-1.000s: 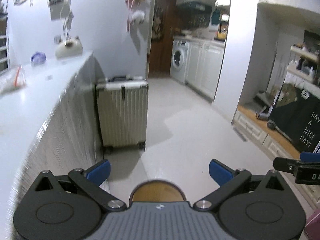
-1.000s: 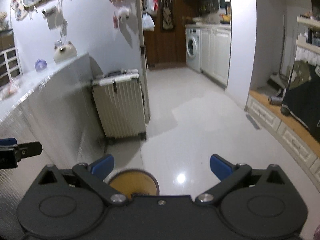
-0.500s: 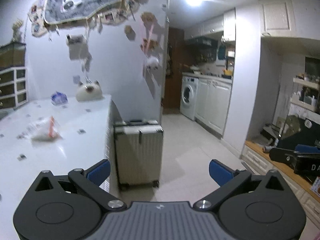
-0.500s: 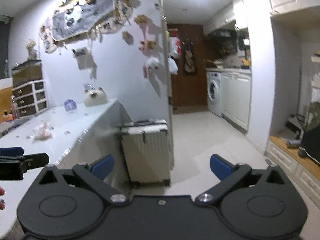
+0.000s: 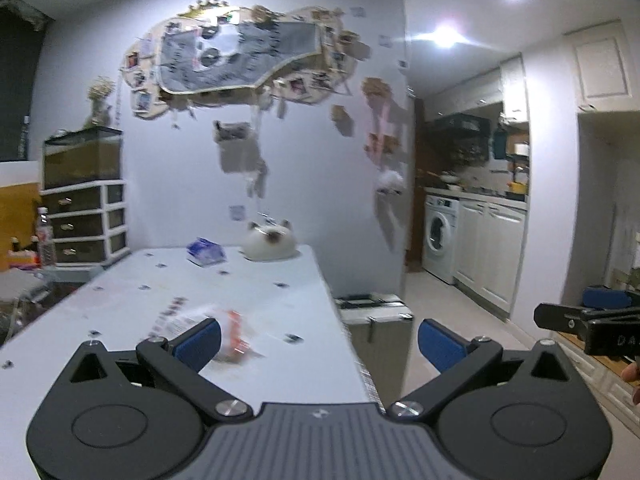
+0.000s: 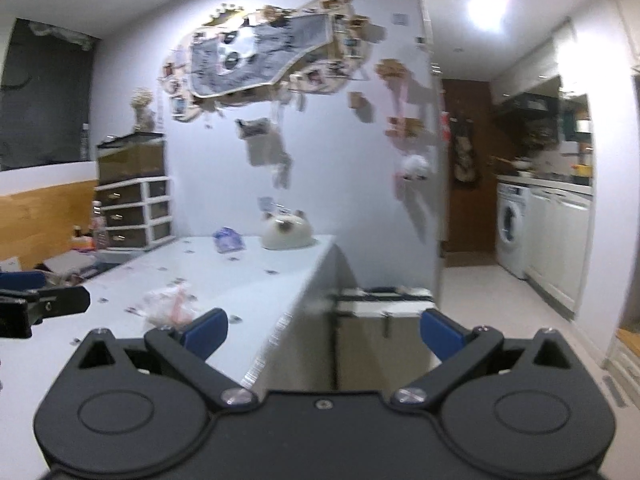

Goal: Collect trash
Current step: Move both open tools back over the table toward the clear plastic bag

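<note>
Trash here is a crumpled clear wrapper with red print [image 5: 224,330] lying on the white table [image 5: 256,304], in the lower left of the left wrist view just beyond the left finger's blue pad; in the right wrist view the same wrapper [image 6: 170,306] sits left of centre, blurred. The left gripper [image 5: 318,340] fills the bottom of its own frame with jaws spread wide and nothing between them. The right gripper [image 6: 322,332] is likewise spread wide and empty in its frame, pointed past the table's right edge. Further back on the table, near the wall, a blue-and-white packet [image 5: 206,256] lies beside a white cat-shaped object [image 5: 270,242]; whether that object is a container I cannot tell. At mid left of the left wrist frame a drawer unit [image 5: 86,222] stands with a dark glass tank [image 5: 82,156] on top, its contents too murky to name. A pale suitcase [image 5: 376,324], closed, stands on the floor against the table's right side. A washing machine [image 5: 440,236] with its door shut sits in the kitchen at centre right
</note>
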`<move>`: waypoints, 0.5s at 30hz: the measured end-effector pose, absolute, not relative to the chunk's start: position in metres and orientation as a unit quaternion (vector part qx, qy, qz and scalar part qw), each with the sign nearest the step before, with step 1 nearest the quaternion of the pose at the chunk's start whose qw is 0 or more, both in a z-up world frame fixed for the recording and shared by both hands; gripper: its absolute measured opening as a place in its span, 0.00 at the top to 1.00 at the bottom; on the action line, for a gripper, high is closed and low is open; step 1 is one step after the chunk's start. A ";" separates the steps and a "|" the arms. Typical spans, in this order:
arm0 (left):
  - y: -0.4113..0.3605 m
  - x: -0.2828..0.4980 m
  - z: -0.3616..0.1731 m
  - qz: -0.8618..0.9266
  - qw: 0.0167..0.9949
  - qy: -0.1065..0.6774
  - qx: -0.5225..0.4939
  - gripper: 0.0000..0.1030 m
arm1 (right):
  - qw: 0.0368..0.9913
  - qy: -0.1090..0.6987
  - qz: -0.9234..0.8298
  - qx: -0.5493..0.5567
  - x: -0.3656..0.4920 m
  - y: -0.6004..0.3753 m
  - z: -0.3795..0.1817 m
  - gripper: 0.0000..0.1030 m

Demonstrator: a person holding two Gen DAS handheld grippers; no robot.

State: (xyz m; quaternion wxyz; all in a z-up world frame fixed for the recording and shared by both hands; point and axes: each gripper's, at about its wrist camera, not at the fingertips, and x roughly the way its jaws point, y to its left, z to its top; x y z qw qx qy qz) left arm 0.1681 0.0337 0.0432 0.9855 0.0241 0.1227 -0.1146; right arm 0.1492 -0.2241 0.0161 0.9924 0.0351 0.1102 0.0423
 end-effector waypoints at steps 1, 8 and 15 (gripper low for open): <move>0.045 0.173 0.047 -0.112 0.986 0.120 0.022 0.00 | 0.992 0.110 0.054 0.034 0.156 -0.216 0.019 0.00; 0.120 0.230 0.073 -0.078 0.990 0.116 0.005 0.00 | 0.986 0.113 0.121 -0.002 0.211 -0.152 0.037 0.00; 0.173 0.312 0.080 -0.063 0.989 0.132 -0.015 0.00 | 0.978 0.140 0.154 -0.004 0.279 -0.104 0.041 0.00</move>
